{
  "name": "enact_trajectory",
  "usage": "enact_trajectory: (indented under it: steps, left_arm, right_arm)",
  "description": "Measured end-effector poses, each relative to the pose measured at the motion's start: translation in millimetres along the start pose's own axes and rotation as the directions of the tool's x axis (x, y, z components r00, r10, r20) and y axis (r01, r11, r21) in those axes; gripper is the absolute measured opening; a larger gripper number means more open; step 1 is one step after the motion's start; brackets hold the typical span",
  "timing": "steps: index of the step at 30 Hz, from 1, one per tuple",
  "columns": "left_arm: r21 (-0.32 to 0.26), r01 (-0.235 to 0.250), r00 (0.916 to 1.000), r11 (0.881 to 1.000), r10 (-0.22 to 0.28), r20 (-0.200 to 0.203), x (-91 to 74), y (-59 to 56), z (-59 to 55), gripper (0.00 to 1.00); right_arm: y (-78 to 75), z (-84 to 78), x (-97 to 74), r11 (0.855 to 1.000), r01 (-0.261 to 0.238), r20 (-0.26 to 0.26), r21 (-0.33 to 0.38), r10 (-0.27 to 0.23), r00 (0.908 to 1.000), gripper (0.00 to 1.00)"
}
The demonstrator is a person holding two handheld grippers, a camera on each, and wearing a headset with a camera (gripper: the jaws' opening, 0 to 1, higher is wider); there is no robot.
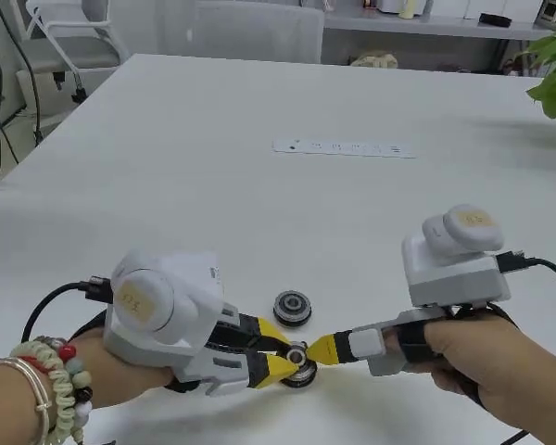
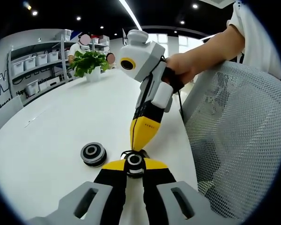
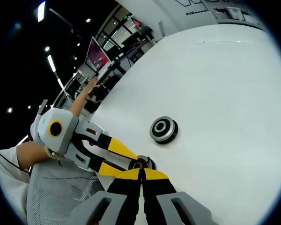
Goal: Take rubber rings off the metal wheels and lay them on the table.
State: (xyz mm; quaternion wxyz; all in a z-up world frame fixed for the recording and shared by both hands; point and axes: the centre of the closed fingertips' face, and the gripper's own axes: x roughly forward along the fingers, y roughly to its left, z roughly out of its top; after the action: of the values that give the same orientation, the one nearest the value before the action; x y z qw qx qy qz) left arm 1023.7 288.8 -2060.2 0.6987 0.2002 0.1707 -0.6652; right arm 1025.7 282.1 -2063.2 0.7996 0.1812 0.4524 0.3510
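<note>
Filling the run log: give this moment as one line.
left gripper: shut on metal wheel | right gripper: shut, at that wheel | second wheel: on table, apart

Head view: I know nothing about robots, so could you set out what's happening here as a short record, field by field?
held wheel: on the table, clamped between the jaws of the left gripper
right gripper: jaws together, tips at that wheel's rim; I cannot tell whether they pinch the ring
free wheel: lies flat just behind, untouched, dark ring on it
power strip: farther back, mid-table
</note>
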Motion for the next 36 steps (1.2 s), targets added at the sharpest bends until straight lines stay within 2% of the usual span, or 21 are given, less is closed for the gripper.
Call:
enact_trajectory:
  steps: [2, 3, 6, 8, 11, 22, 31, 36]
  left_arm:
    - [-0.003, 0.000, 1.0000, 1.000, 0.000, 0.002, 0.0, 0.1, 0.0, 0.07]
    - [-0.004, 0.000, 1.0000, 1.000, 0.000, 0.003, 0.1, 0.2, 0.1, 0.07]
    - [-0.006, -0.005, 1.0000, 1.000, 0.005, 0.003, 0.3, 0.7, 0.4, 0.07]
    - [-0.007, -0.006, 1.0000, 1.000, 0.006, 0.004, 0.4, 0.7, 0.5, 0.07]
    - [-0.010, -0.006, 1.0000, 1.000, 0.006, 0.004, 0.3, 0.7, 0.6, 0.07]
    - [-0.020, -0.013, 0.9999, 1.000, 0.013, 0.005, 0.2, 0.2, 0.9, 0.07]
    - [-0.009, -0.027, 0.9994, 1.000, 0.027, -0.021, 1.5, 2.2, 1.9, 0.10]
    - [-0.002, -0.012, 0.9993, 1.000, 0.012, -0.034, 0.1, 0.8, 1.4, 0.13]
  right_arm:
    - [2.0, 0.8, 0.3, 1.000, -0.009, 0.004, -0.001, 0.009, 0.9999, 0.00]
    - [16.2, -0.3, 1.1, 0.996, -0.086, -0.004, 0.020, 0.086, 0.9963, 0.00]
    - [13.6, 1.0, 3.4, 0.999, -0.047, 0.002, -0.017, 0.047, 0.9989, 0.00]
    - [11.3, -3.1, 4.8, 0.996, -0.021, -0.034, -0.089, 0.018, 0.9993, 0.00]
    - [12.4, -3.5, 4.4, 0.998, -0.034, -0.028, -0.060, 0.033, 0.9991, 0.00]
    - [4.1, 1.9, 1.9, 0.999, -0.005, -0.002, -0.049, 0.004, 1.0000, 0.00]
    - [5.3, 2.7, 1.8, 0.999, -0.004, 0.004, -0.041, 0.005, 1.0000, 0.00]
    - [3.7, 3.4, 1.6, 0.999, -0.003, 0.003, -0.036, 0.003, 1.0000, 0.00]
